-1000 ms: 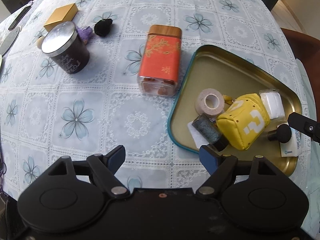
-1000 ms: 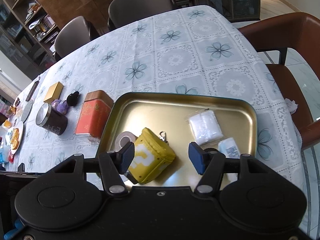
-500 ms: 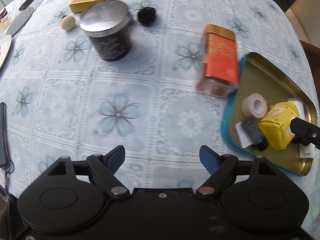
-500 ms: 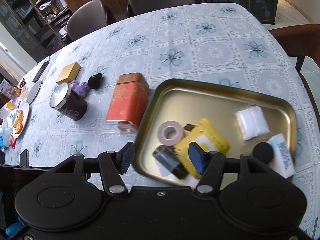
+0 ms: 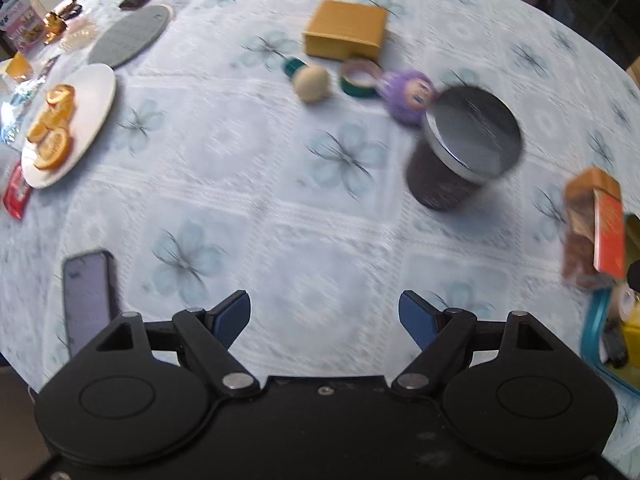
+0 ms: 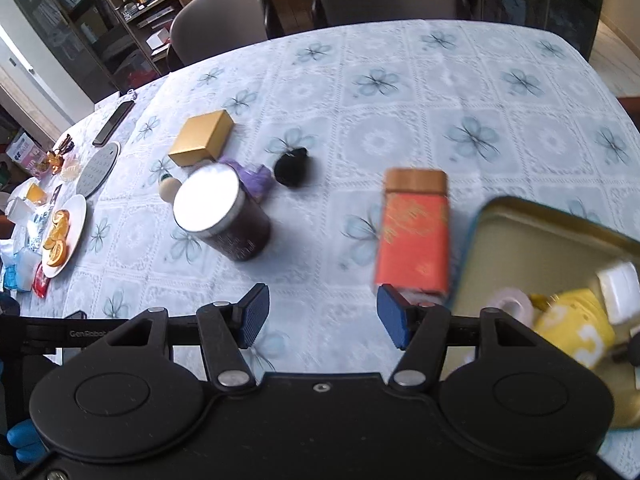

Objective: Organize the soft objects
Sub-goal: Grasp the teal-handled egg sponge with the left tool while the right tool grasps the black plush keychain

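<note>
Bookshelves and two grey chairs (image 6: 224, 12) stand behind our desk (image 6: 400, 112), which wears a pale cloth printed with blue flowers. We take the dark lidded jar (image 6: 224, 216) as our landmark. Behind it lies the purple plush toy (image 5: 408, 94), touching or nearly touching the jar, and beyond that the gold box (image 5: 346, 34). A black soft pouch (image 6: 291, 167) sits just beyond the jar and to its right. Left of the plush we see a cream ball (image 5: 312, 83) and a ring of tape (image 5: 359, 80). Right of the jar stands the orange tin (image 6: 414, 236), and right of that the gold tray (image 6: 532, 240) holding the yellow question-mark plush (image 6: 572, 328), a tape roll (image 6: 510, 304) and a white packet (image 6: 620, 290). Far to the jar's left rests a plate of orange slices (image 5: 52, 128), and nearer us a phone (image 5: 86, 300). Our left tool (image 5: 325, 316) hangs spread wide over bare cloth, nothing between its blue pads; our right tool (image 6: 318, 316) is likewise spread and empty, in front of the tin.
</note>
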A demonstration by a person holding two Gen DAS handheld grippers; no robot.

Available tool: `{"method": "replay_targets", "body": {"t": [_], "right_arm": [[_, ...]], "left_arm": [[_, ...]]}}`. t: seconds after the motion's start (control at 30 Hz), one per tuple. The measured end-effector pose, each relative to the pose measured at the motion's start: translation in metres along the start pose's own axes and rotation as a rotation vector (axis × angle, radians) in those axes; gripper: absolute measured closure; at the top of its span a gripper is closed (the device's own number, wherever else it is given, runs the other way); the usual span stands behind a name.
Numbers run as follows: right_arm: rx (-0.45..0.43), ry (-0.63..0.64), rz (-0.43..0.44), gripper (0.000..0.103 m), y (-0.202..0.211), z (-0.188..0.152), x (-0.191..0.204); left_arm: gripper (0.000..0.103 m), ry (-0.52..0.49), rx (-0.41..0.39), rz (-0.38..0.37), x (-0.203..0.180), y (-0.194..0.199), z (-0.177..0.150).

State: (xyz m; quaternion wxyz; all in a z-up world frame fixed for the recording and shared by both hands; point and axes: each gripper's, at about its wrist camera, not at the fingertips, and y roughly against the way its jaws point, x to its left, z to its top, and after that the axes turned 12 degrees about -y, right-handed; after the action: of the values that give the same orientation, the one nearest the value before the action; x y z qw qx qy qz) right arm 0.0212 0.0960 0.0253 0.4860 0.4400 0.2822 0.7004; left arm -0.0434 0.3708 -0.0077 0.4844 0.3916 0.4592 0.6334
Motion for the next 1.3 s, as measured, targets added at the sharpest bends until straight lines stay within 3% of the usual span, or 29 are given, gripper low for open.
{"method": "replay_targets", "body": {"t": [0.4,0.63,0.93,1.0,1.17,1.3], "right_arm": [[-0.041,-0.018,-0.072,0.045,-0.046,0.053,0.058],[-0.041,-0.062,-0.127,0.045,-0.087,0.082,0.063],[0.019,-0.112,-0.13,0.045,-0.148,0.099,0.055],[0.03,-0.11,-0.135,0.045,-0.159,0.1,0.055],[0.08,-0.104,-0.128,0.045,-0.184,0.099,0.052],[0.119,-0.123,-0.125,0.051,-0.197,0.097,0.046]], "left_arm": [[0.023,-0.016,-0.101,0.059,0.063,-0.012,0.103],[0.022,0.025,-0.076,0.051,0.066,-0.053,0.153],[0.022,0.054,-0.045,0.04,0.061,-0.107,0.171],[0.015,0.053,-0.06,0.026,0.059,-0.113,0.174],[0.015,0.028,-0.104,0.008,0.052,-0.121,0.179],[0.015,0.023,-0.102,0.013,0.049,-0.13,0.183]]}}
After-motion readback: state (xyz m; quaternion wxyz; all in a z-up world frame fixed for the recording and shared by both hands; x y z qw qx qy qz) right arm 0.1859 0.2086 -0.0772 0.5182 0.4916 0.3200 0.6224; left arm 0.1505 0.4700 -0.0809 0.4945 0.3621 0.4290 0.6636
